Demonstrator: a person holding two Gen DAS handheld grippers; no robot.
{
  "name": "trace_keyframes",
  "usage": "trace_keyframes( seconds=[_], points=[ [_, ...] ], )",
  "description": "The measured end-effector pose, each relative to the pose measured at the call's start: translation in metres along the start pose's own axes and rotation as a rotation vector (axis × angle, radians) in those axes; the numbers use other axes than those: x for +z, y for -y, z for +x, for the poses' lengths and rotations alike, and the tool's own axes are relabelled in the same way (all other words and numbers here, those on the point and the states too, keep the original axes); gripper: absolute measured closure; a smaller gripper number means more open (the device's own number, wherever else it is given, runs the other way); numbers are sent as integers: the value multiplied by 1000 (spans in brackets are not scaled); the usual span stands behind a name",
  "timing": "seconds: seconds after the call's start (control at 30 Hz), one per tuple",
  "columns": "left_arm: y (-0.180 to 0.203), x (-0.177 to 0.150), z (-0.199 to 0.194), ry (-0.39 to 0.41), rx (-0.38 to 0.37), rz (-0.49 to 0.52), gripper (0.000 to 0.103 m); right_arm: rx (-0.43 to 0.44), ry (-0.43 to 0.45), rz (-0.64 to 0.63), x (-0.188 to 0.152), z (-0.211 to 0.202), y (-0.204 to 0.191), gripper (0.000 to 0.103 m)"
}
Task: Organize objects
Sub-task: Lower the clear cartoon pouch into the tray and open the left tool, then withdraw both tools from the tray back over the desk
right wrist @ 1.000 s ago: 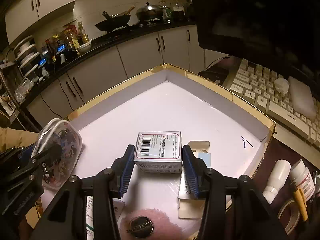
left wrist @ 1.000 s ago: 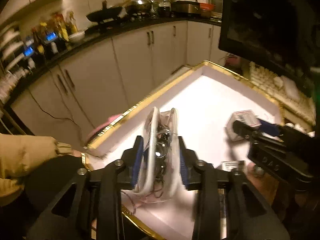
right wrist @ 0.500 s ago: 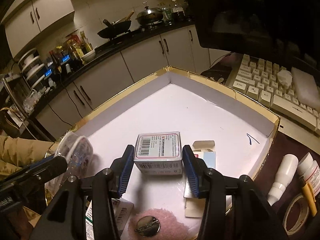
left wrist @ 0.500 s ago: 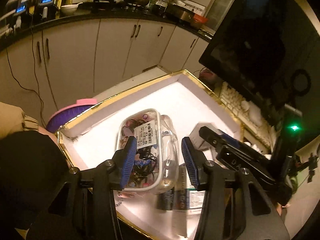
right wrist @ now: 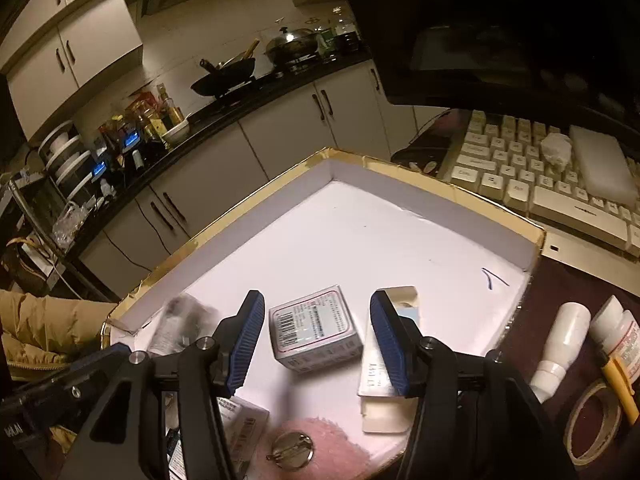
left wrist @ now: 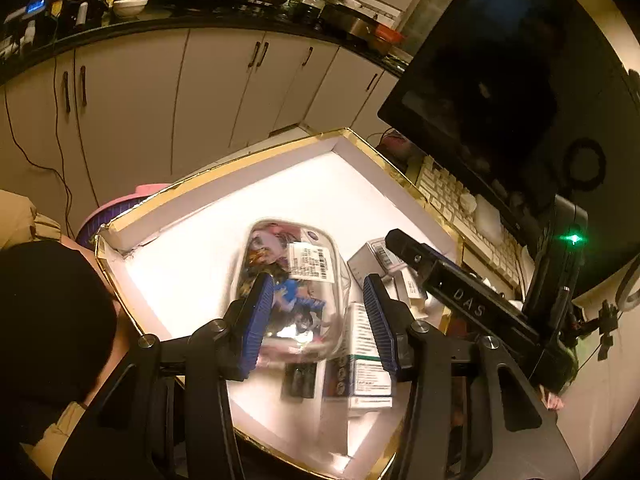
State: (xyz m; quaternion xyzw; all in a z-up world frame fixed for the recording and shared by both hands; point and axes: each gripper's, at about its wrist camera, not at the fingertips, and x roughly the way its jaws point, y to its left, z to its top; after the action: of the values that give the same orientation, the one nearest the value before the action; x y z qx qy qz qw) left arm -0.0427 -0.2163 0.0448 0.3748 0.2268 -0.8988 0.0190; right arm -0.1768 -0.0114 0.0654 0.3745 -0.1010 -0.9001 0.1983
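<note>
A clear plastic pouch (left wrist: 294, 280) with a barcode label and small items inside lies in the gold-rimmed white tray (left wrist: 224, 168). My left gripper (left wrist: 318, 316) is open around its near end; whether the pads touch it is unclear. The pouch shows blurred in the right wrist view (right wrist: 182, 320). A grey medicine box (right wrist: 314, 328) with a barcode lies on the tray (right wrist: 400, 240), between the open pads of my right gripper (right wrist: 318, 344), which do not touch it. The right gripper also shows in the left wrist view (left wrist: 400, 240).
In the tray: a white-green box (left wrist: 362, 360), a dark flat item (left wrist: 298, 378), a flat white carton (right wrist: 390, 364), a round pin badge (right wrist: 292, 450) on pink cloth. Outside right: keyboard (right wrist: 560, 176), monitor (left wrist: 500, 80), white bottles (right wrist: 562, 344), tape roll (right wrist: 596, 424).
The left gripper turned and opened; the pouch went from upright in its grip to lying flat in the tray. The right gripper opened wider and rose slightly; the grey box stayed.
</note>
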Motion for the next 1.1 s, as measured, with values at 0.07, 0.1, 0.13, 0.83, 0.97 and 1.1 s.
trace_keyframes(
  seconds=[0.07,0.1,0.13,0.83,0.97,1.1],
  points=[
    [-1,-2,-6,11,-2,-2,56,-9,1,8,1,-3,4,48],
    [-1,-2,-10,17,-4,-4,56,-3,2,14,1,-6,5,48],
    [-2,-4,-14,25,-6,-6,56,7,-3,22,3,-9,6,48],
    [95,-67,-6,-79,-157,158,51,-38,45,124,-88,-152,91,46],
    [114,-79,2,-120,-166,204,51,-99,66,194,-108,-174,122,46],
    [128,-85,9,-147,-179,232,51,-147,90,232,-116,-193,144,46]
  ],
)
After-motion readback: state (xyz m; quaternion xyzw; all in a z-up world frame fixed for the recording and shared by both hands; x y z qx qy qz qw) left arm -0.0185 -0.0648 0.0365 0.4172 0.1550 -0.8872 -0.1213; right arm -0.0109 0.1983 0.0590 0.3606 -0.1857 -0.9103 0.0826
